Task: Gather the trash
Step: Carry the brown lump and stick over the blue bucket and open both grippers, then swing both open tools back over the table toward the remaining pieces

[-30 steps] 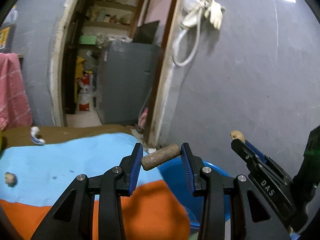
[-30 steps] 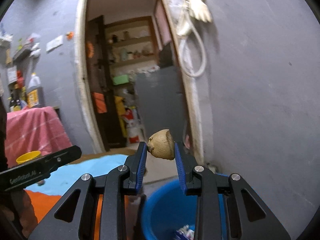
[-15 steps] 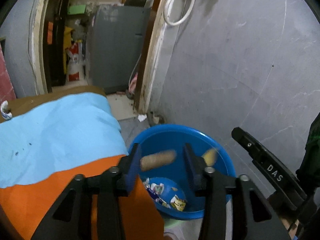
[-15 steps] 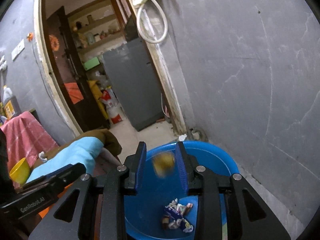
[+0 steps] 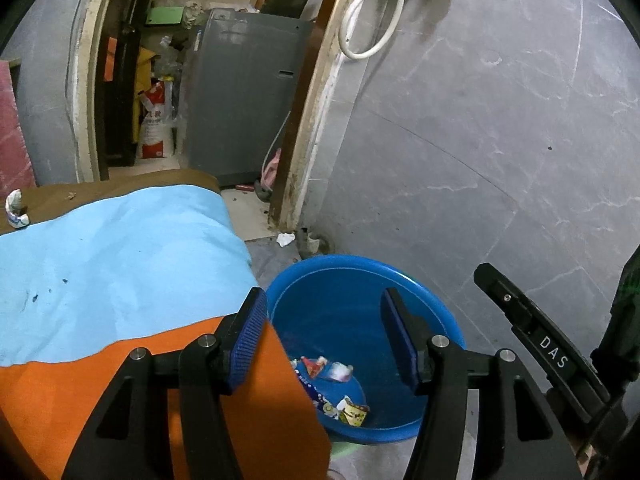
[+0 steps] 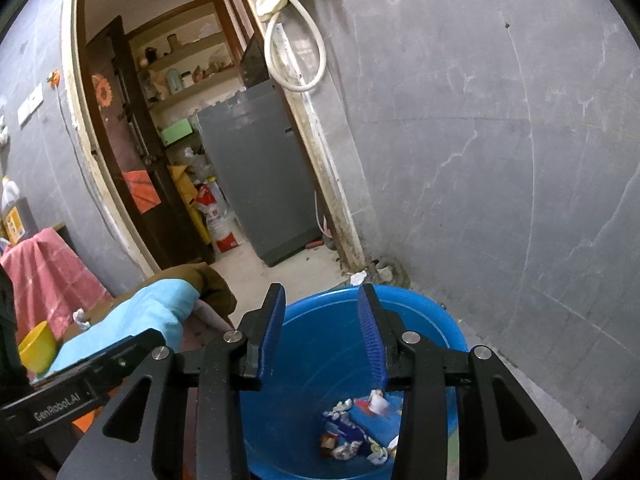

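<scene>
Both tools, left tool (image 5: 324,336) and right tool (image 6: 322,332), hang released and empty over the blue tub (image 5: 352,268) holding wrappers (image 5: 326,368), while one white scrap (image 5: 16,210) waits far left on the bench (image 5: 100,248).

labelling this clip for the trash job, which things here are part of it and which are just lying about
Part of the job:
- blue tub, holding wrappers
- left gripper, open over the tub
- right gripper, open over the tub
- crumpled scrap on the bed
- white scrap on the floor

Just lying about:
- washing machine
- hose
- yellow bowl
- red sack
</scene>
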Motion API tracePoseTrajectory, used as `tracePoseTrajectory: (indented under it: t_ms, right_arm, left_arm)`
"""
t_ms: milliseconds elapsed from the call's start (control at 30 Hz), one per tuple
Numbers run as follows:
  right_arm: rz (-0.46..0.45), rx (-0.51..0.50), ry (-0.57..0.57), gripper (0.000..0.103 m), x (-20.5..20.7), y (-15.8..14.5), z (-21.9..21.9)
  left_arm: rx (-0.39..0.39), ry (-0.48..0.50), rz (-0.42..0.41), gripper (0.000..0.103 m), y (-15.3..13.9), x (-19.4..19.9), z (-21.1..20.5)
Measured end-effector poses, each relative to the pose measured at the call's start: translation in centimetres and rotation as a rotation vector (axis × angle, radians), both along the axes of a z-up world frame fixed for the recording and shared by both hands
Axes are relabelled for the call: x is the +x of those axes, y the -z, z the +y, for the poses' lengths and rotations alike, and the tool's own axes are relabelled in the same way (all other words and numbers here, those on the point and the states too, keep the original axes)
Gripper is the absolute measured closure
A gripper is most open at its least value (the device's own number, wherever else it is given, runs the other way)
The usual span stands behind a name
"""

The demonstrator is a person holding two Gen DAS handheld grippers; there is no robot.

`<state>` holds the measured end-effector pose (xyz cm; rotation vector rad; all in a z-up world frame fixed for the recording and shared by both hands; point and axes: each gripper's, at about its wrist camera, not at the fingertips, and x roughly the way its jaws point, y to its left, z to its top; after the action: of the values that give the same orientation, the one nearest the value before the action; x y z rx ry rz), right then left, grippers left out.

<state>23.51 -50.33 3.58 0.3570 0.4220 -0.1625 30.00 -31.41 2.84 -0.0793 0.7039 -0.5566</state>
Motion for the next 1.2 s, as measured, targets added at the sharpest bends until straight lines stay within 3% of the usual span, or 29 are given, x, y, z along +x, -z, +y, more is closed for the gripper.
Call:
tracePoseTrajectory:
  t_ms: [267, 400, 500, 667, 800, 1000, 1200]
  right_arm:
    - [-0.013, -0.027, -0.011, 0.058, 0.2, -0.4, 0.7]
    - [-0.034, -0.041, -0.030, 0.047, 0.4, -0.9, 1.8]
    - [-0.076, -0.047, -0.045, 0.028, 0.5, -1.6, 3.0]
    - [-0.182, -0.039, -0.079, 0.016, 0.5, -3.0, 5.3]
    - [-0.262, -0.051, -0.122, 0.000, 0.5, -4.0, 7.7]
    - [-0.372, -0.096, -0.217, 0.000, 0.5, -5.1, 11.8]
    - [-0.483, -0.106, -0.253, 0.000, 0.4, -6.1, 15.6]
  left_arm:
    - [0.014, -0.037, -0.026, 0.049, -1.0, -0.3, 2.1]
    - [0.013, -0.080, -0.055, 0.043, -1.7, -0.5, 4.0]
    - [0.002, -0.121, -0.085, 0.039, -2.5, -0.9, 6.1]
    - [-0.036, -0.235, -0.184, 0.018, -4.0, -2.3, 10.6]
    - [-0.058, -0.347, -0.248, 0.007, -5.1, -3.3, 14.3]
    - [-0.023, -0.519, -0.343, 0.002, -6.1, -4.8, 19.3]
    - [0.001, -0.615, -0.428, 0.002, -6.4, -6.2, 23.3]
